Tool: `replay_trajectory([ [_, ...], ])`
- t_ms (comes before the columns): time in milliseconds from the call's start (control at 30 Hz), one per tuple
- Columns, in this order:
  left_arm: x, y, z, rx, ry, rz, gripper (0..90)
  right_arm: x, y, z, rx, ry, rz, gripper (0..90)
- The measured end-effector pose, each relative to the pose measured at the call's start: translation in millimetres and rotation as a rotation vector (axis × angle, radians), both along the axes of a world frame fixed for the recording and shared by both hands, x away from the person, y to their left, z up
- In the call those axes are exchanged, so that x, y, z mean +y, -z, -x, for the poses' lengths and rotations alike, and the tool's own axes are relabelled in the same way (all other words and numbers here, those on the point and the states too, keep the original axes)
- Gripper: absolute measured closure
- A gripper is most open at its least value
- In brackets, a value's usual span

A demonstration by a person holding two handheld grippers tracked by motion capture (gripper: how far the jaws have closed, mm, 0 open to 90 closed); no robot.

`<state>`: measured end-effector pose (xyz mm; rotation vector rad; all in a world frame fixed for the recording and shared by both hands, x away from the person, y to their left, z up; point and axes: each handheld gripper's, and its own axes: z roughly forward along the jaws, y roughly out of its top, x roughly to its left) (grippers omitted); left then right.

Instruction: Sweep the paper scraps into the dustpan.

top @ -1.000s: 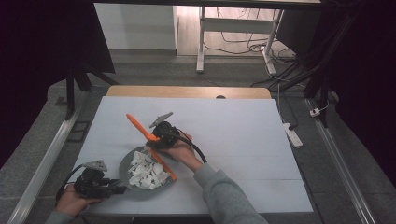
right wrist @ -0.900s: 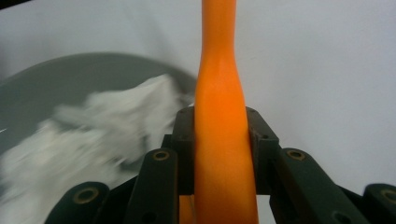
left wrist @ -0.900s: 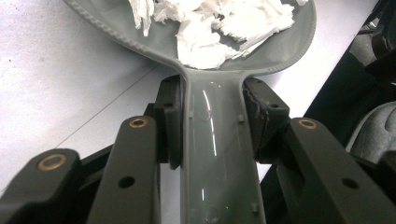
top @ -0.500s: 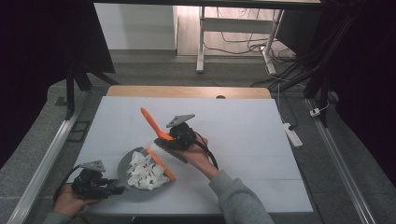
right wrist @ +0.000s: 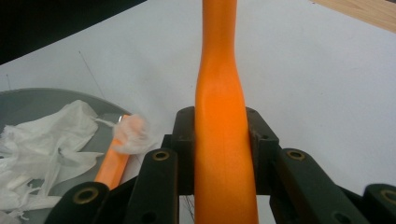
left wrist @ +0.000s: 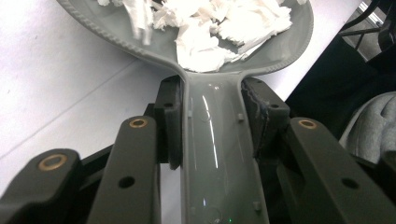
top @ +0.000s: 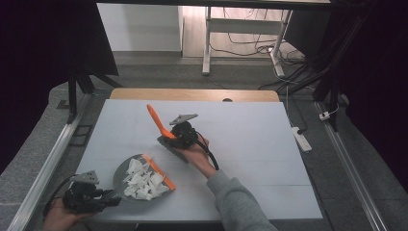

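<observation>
left gripper (top: 103,198) jaws pinch grey dustpan (left wrist: 219,154) handle; right gripper (top: 168,137) jaws pinch orange brush (right wrist: 222,154) handle

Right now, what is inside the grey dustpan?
Torn white paper scraps lie heaped inside the grey dustpan. An orange strip edges its front. The pan's floor under the heap is covered, so anything beneath stays hidden.

Glossy grey plastic dustpan (left wrist: 219,154), crumpled white paper scraps (left wrist: 224,28), smooth orange plastic brush handle (right wrist: 222,116).

Hidden and cropped parts

The grey plastic dustpan's (left wrist: 219,154) handle end runs off the left gripper view's bottom edge; the orange plastic brush handle (right wrist: 223,140) leaves the right gripper view top and bottom, its bristles unseen there.
</observation>
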<state>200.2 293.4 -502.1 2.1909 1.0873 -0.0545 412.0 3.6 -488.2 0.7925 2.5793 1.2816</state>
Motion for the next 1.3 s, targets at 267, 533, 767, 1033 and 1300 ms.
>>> replay_trajectory([
  [267, 7.9, 5.8, -3.0, 0.019, -0.025, 0.006, 61.6, 29.0, 8.8, -4.0, 0.031, -0.031, 0.024, 70.3],
  [533, 4.4, 11.9, -11.7, 0.029, -0.026, 0.027, 61.6, 53.6, 11.5, 19.3, 0.033, -0.138, 0.076, 70.4],
  [767, -4.5, 13.4, -19.7, 0.006, -0.013, 0.027, 61.6, 39.6, -5.4, 50.7, 0.023, -0.205, 0.016, 70.3],
  [1033, -15.6, 16.7, -25.0, -0.017, -0.004, 0.038, 61.5, -8.3, -30.4, 42.2, -0.021, -0.074, -0.065, 70.3],
  [1300, -19.3, 18.5, -26.4, -0.021, -0.001, 0.040, 61.5, -38.2, -30.9, 36.5, -0.031, -0.008, -0.074, 70.3],
])
